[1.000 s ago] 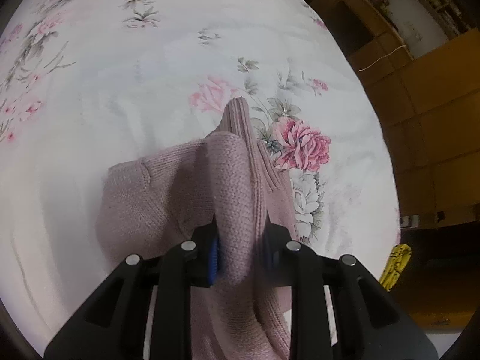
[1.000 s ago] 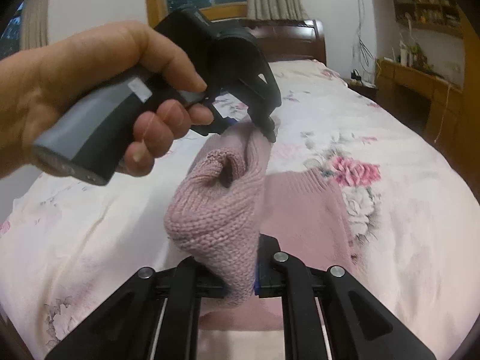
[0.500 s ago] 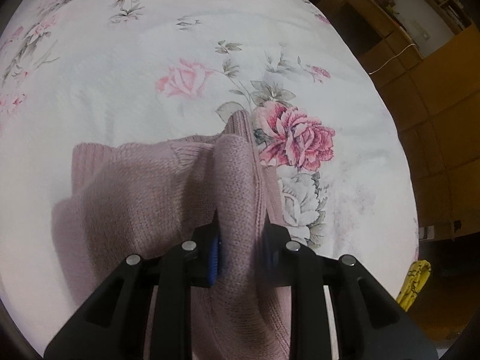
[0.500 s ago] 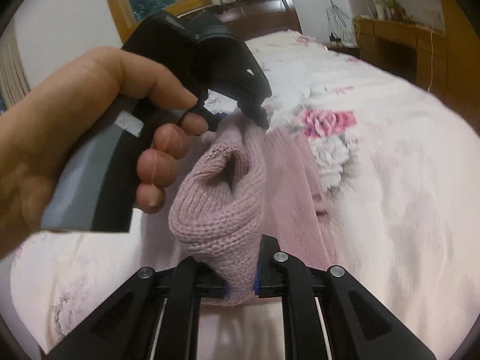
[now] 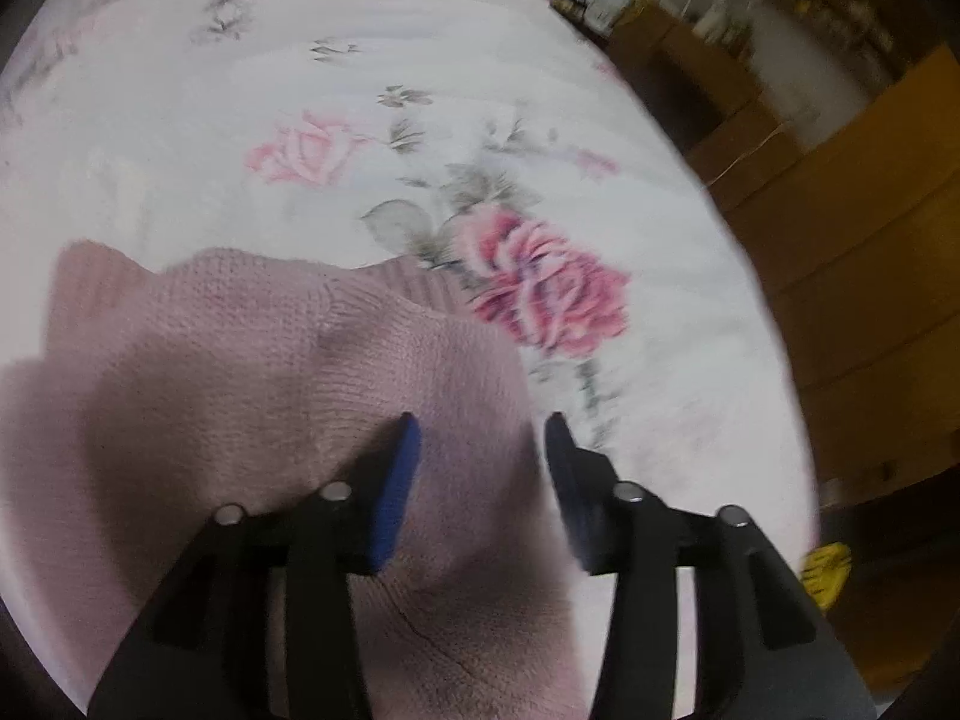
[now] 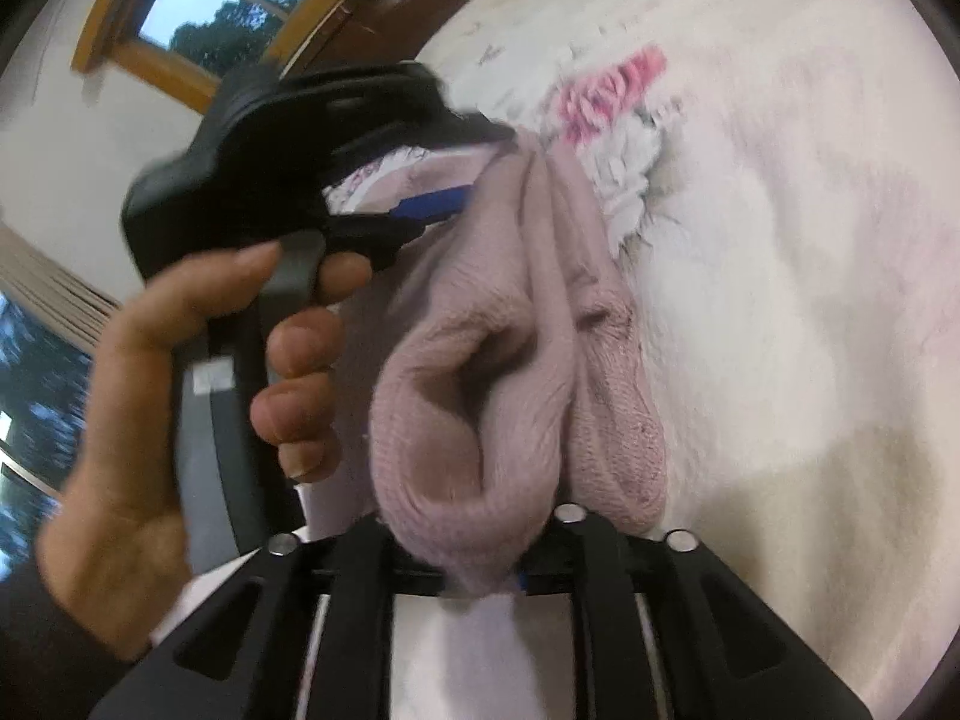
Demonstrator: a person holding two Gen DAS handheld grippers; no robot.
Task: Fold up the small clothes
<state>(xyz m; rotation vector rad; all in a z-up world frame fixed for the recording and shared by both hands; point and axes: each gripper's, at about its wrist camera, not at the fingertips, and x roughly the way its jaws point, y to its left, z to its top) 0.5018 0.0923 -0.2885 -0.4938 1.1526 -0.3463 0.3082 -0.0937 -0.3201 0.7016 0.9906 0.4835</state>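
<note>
**Pink knit garment on the flowered bed, one claw spread, one pinching**

Wooden cabinets (image 5: 858, 276) stand along the far side of the room, beyond the right edge of a bed (image 5: 180, 120) covered in a white sheet printed with pink roses. A window (image 6: 198, 6) with a wooden frame shows behind the headboard end in the right wrist view, with curtains beside it. Something yellow (image 5: 828, 570) lies low by the bed's right edge; what it is cannot be told.

A small pink knit garment (image 5: 240, 372) lies bunched on the sheet near the bed's right edge, just beside the large dark rose (image 5: 552, 300). Its ribbed hem points toward that rose.

The left claw (image 5: 480, 438) is spread, its two fingers standing apart above the knit; the blue-padded finger (image 5: 396, 492) is over the fabric and the other sits at the cloth's right border. The picture is blurred, and whether either pad touches the knit cannot be told. In the right wrist view a hand (image 6: 180, 396) grips this claw's handle, with a finger on the trigger.

The right claw (image 6: 480, 582) is pinching a thick rolled fold of the garment, which bulges up from between its fingers and runs toward the left claw.
</note>
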